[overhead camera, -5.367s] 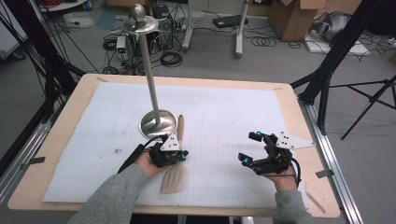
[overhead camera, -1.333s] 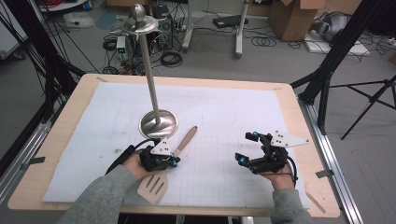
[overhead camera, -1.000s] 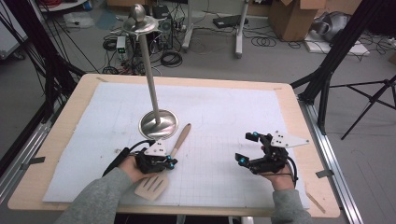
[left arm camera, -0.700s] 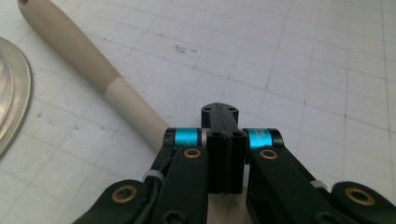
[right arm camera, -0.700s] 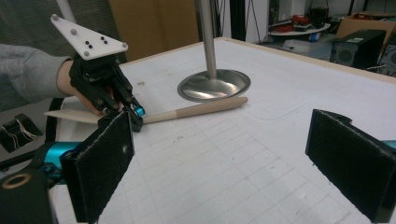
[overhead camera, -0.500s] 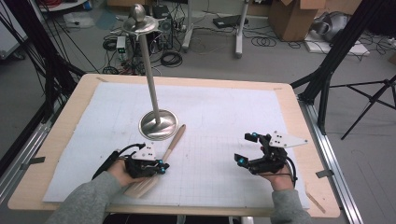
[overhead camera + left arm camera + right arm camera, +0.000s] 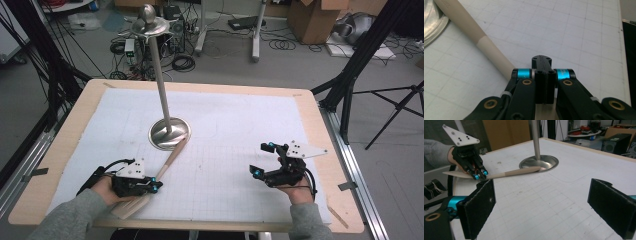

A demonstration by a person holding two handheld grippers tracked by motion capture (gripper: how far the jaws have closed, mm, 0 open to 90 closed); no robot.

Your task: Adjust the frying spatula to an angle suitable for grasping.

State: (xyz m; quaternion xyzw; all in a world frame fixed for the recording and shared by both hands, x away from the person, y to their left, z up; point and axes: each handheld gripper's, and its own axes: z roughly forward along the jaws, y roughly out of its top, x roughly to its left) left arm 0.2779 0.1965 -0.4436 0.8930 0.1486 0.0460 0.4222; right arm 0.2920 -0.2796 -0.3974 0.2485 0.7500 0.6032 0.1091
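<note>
Cables and cardboard boxes crowd the floor behind my table (image 7: 65, 150), which carries a white gridded sheet (image 7: 240, 130) and a tall steel stand (image 7: 169, 134) with a round foot. What I am working is the wooden spatula (image 7: 167, 159), and the relation that matters is how it lies from my left hand-held gripper (image 7: 150, 186): its long axis runs from the flat blade, tucked under and behind that gripper near the table's front edge, forward and a little to the right, until the tip of the handle rests against the rim of the stand's foot. In the left gripper view the handle (image 7: 474, 37) leaves the left side of the jaws and runs away up and to the left toward the steel foot (image 7: 432, 22). That gripper is clamped tight, its jaws fully together, and from the right gripper view I judge it pinches the spatula (image 7: 514, 173) where blade meets handle, with the blade sticking out behind the hand. The left hand is by far the nearer one; my right hand-held gripper (image 7: 265, 162) rests well apart on the right side of the sheet, jaws spread wide with nothing between the pads (image 7: 480, 206), touching nothing but the table beneath it. Any lift or swing of the spatula will pivot on the left grip, and the handle must come clear of the foot first.
</note>
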